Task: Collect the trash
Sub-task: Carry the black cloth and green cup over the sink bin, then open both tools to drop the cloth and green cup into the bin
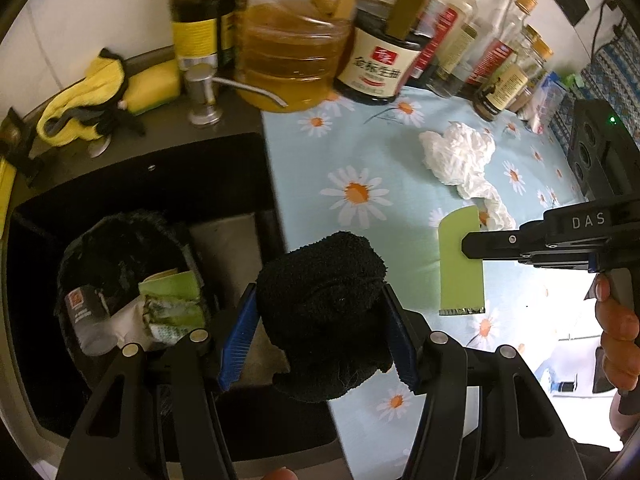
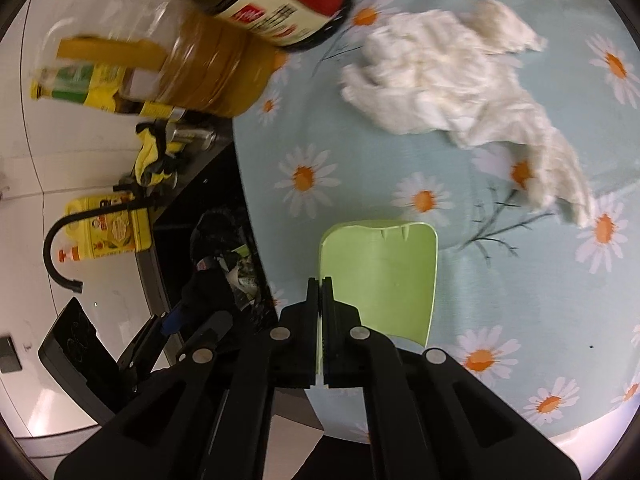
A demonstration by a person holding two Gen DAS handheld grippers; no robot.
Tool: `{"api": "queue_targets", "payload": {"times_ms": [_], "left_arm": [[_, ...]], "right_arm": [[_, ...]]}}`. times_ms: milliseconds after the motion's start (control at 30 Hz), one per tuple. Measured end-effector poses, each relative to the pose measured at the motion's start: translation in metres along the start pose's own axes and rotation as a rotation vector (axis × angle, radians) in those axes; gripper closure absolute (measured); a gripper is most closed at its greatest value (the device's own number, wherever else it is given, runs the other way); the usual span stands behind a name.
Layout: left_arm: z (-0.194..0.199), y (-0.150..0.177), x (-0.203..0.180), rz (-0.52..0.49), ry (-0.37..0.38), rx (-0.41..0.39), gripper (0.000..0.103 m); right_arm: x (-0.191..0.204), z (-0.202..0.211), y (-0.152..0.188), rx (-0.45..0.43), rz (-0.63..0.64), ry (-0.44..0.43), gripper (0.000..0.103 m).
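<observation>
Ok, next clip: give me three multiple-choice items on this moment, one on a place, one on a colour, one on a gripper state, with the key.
1. Where does the crumpled white tissue lie?
A. on the daisy-print cloth
B. in the black sink
C. in the trash bag

2. What colour is the flat packet held by the right gripper?
A. red
B. light green
C. blue

3. What is the left gripper doing?
A. open and empty
B. shut on the tissue
C. shut on a black cloth

Key: 1 A, it rests on the cloth beyond the packet; 2 B, green in both views; 3 C, the cloth sits squeezed between the blue pads.
</observation>
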State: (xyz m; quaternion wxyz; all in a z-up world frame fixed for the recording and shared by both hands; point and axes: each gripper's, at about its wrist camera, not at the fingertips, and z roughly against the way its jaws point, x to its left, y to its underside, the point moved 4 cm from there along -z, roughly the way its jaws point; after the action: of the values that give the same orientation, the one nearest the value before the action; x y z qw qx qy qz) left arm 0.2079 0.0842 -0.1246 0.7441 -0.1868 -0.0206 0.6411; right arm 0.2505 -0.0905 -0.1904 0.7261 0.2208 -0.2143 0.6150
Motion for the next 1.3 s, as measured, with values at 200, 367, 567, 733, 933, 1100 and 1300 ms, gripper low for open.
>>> {"api": "queue_targets", "payload": {"times_ms": [200, 367, 567, 733, 933, 1100, 1300], "left_arm": [[0.011, 0.012, 0.030, 0.055, -0.021, -0.014, 0.046], [0.021, 0.023, 0.062, 0.108, -0.042, -0.027, 0.046], [0.034, 0.038, 0.105, 0.173, -0.070, -0.038, 0.046], [0.039, 0.048, 0.140, 0.232, -0.087, -0.037, 0.046], [0.039, 0.058, 0.178, 0.299, -0.093, -0.031, 0.046], [0.031, 0.062, 0.202, 0.335, -0.092, -0.017, 0.046], [0.019, 0.062, 0.224, 0.358, -0.089, 0.001, 0.045]], "right_arm": [[0.036, -0.023, 0.003, 0.044, 0.071, -0.002, 0.101], [0.072, -0.046, 0.007, 0.083, 0.138, 0.000, 0.101], [0.120, -0.082, 0.016, 0.144, 0.219, 0.004, 0.101], [0.156, -0.115, 0.022, 0.187, 0.284, 0.023, 0.101], [0.194, -0.153, 0.022, 0.237, 0.327, 0.038, 0.101], [0.217, -0.178, 0.016, 0.269, 0.342, 0.047, 0.101], [0.228, -0.204, 0.009, 0.291, 0.338, 0.056, 0.101]]}}
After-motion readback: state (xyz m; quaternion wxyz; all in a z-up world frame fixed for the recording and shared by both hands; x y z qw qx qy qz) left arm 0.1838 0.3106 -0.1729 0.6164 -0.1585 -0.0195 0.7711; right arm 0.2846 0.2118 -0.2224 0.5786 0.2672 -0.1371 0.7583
